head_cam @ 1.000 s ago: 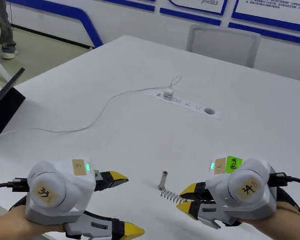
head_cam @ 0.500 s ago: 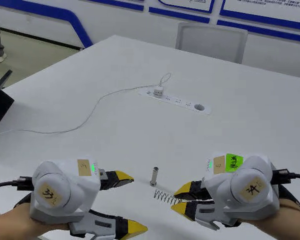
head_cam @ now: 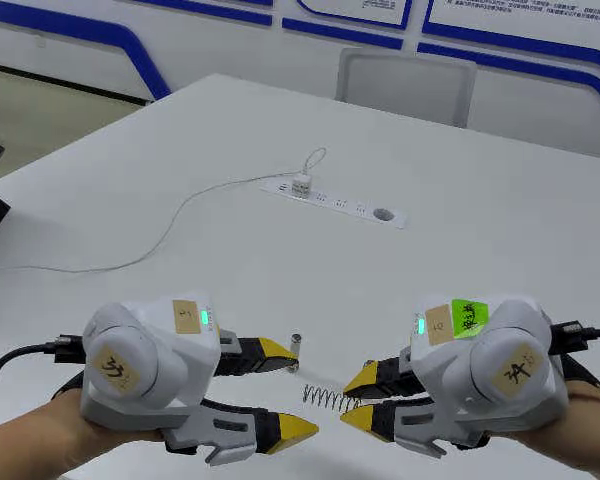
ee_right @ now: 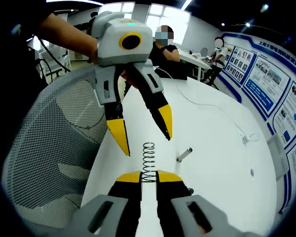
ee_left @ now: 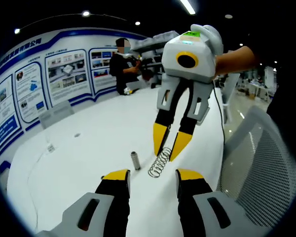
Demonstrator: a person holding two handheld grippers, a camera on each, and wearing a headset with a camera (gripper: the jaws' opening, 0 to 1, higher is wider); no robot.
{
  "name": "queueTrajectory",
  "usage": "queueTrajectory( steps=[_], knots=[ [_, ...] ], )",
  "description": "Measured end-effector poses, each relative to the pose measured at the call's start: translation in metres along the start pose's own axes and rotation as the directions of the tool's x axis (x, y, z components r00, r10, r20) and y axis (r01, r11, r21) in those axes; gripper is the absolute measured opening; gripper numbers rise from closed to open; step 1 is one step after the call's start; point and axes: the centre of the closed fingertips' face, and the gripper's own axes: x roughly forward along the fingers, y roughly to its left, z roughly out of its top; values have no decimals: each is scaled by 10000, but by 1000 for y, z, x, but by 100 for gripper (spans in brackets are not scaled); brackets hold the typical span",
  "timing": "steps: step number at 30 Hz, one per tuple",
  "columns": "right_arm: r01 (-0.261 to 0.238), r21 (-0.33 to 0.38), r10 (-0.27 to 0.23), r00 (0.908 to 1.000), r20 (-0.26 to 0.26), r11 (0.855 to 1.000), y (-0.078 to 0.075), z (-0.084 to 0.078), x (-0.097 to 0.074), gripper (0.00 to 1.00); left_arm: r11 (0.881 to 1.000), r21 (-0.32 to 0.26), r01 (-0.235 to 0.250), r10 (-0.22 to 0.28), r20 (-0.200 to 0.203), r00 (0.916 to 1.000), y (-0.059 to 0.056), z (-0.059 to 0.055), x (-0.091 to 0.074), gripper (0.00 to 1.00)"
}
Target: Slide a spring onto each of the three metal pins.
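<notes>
The left gripper [head_cam: 297,390] is held with its jaws spread wide and nothing between them. Just past its upper jaw, a metal pin [head_cam: 296,345] is seen on the white table [head_cam: 460,250], apparently standing upright. Beside it, a spring [head_cam: 325,398] is pinched by one end in the nearly closed right gripper [head_cam: 349,402].
</notes>
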Motion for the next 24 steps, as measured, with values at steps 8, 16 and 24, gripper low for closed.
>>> queueTrajectory(
  steps=[8, 16, 24],
  knots=[
    [-197, -204, 197, 9998, 22, 9996, 7, 2, 1, 11, 9980, 328, 540, -537, -102, 9985, -11, 5, 2, 27],
    [-293, -365, 297, 9995, 118, 9989, 10, 7, -2, 11, 9951, 654, 741, -717, -381, 9967, -13, 2, 4, 23],
    [-317, -378, 325, 9992, 213, 9988, 10, 10, -2, 11, 9817, 1699, 855, -748, -685, 9948, -17, 1, 5, 14]
  ],
)
